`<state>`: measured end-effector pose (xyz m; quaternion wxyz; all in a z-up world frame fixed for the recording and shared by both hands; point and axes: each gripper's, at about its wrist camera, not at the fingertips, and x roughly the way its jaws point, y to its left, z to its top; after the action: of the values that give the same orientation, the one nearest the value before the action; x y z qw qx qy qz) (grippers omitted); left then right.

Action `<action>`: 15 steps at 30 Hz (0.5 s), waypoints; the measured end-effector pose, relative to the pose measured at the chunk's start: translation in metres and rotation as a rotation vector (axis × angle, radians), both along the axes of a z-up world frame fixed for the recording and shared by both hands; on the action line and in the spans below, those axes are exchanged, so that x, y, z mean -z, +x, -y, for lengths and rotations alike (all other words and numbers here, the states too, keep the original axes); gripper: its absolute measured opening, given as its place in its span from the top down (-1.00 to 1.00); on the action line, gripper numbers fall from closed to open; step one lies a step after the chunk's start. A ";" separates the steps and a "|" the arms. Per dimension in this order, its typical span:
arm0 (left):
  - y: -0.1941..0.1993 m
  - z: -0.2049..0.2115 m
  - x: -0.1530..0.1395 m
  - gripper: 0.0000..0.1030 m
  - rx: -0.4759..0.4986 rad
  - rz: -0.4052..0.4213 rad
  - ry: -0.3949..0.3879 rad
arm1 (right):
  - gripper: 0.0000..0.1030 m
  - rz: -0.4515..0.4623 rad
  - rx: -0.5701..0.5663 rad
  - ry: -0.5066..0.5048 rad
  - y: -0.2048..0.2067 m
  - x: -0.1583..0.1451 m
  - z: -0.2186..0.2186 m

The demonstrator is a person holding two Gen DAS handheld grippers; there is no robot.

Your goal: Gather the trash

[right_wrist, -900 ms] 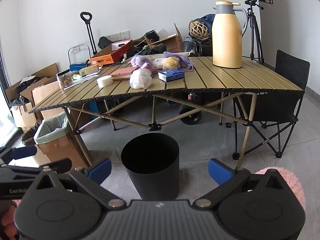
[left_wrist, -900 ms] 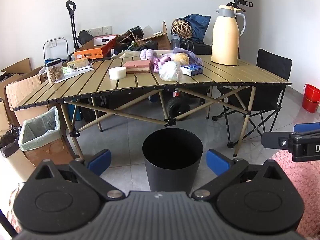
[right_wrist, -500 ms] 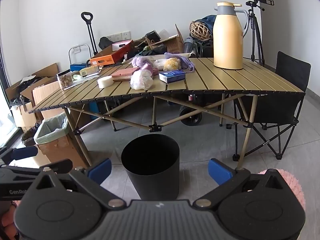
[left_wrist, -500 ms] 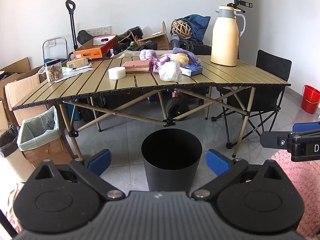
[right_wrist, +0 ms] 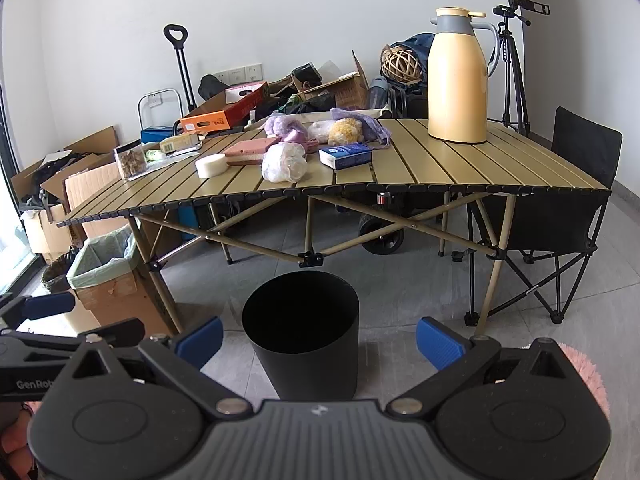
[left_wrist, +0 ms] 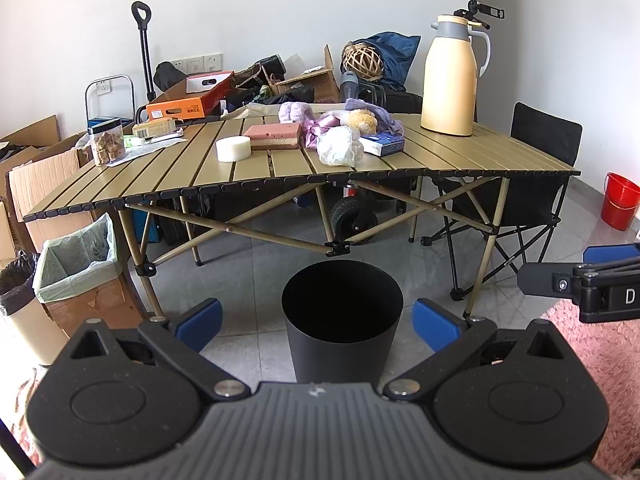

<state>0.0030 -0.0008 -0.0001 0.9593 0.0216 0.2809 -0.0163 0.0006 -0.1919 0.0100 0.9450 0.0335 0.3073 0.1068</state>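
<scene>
A black round bin [left_wrist: 342, 312] [right_wrist: 302, 330] stands on the floor in front of a slatted folding table [left_wrist: 460, 156] [right_wrist: 440, 164]. On the table lie a crumpled white plastic bag [left_wrist: 338, 146] [right_wrist: 284, 162], a white tape roll [left_wrist: 233, 149] [right_wrist: 211, 165], a pink sponge block [left_wrist: 273, 136] [right_wrist: 252, 150], a blue box [left_wrist: 382, 145] [right_wrist: 346, 156] and soft toys [left_wrist: 362, 118] [right_wrist: 344, 128]. My left gripper [left_wrist: 316, 322] and right gripper [right_wrist: 319, 338] both hang open above the floor near the bin, with nothing between their blue pads.
A tall cream thermos jug [left_wrist: 450, 80] [right_wrist: 460, 80] stands on the table's right. A lined cardboard bin [left_wrist: 80, 260] [right_wrist: 106, 268] sits at the left, a black folding chair [left_wrist: 540, 184] [right_wrist: 576, 200] at the right, a red bucket [left_wrist: 620, 200] beyond it. Boxes crowd the back wall.
Both views have shifted only a little; the bin sits slightly lower in the right wrist view. Both grippers stay open and empty.
</scene>
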 end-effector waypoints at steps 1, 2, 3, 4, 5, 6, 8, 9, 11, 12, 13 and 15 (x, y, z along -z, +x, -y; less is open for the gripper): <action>0.000 0.000 0.000 -1.00 -0.001 0.001 0.000 | -1.00 0.000 0.000 0.000 0.000 0.000 0.000; 0.000 0.000 0.000 -1.00 -0.001 0.001 0.000 | -1.00 0.001 0.000 0.000 -0.001 0.001 0.001; 0.000 -0.001 -0.002 -1.00 -0.002 0.001 0.000 | -1.00 0.001 0.000 -0.001 -0.002 0.003 0.001; 0.000 0.000 -0.002 -1.00 -0.002 0.001 -0.001 | -1.00 0.002 0.000 -0.001 0.002 -0.001 -0.001; 0.000 0.000 -0.002 -1.00 -0.002 0.002 -0.001 | -1.00 0.002 0.000 -0.001 0.001 -0.001 0.000; -0.001 -0.001 -0.002 -1.00 -0.001 0.002 -0.001 | -1.00 0.002 -0.001 -0.001 0.001 -0.002 -0.001; 0.000 -0.001 -0.003 -1.00 0.000 0.003 -0.001 | -1.00 0.003 0.000 -0.001 0.002 -0.004 -0.001; -0.001 -0.001 -0.002 -1.00 -0.001 0.003 -0.002 | -1.00 0.003 0.000 -0.001 0.001 -0.004 -0.001; 0.000 -0.001 -0.003 -1.00 -0.002 0.004 -0.001 | -1.00 0.004 0.000 -0.002 0.000 -0.003 -0.001; -0.002 -0.003 -0.004 -1.00 -0.003 0.004 -0.001 | -1.00 0.005 0.000 -0.002 0.001 -0.004 -0.001; -0.001 -0.003 -0.005 -1.00 -0.004 0.005 -0.002 | -1.00 0.005 0.000 -0.002 0.000 -0.005 -0.001; -0.003 -0.002 -0.009 -1.00 -0.004 0.010 -0.004 | -1.00 0.005 0.000 -0.002 0.001 -0.007 0.000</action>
<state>0.0001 0.0011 0.0084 0.9608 0.0191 0.2761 -0.0148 0.0013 -0.1922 0.0169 0.9458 0.0325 0.3050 0.1064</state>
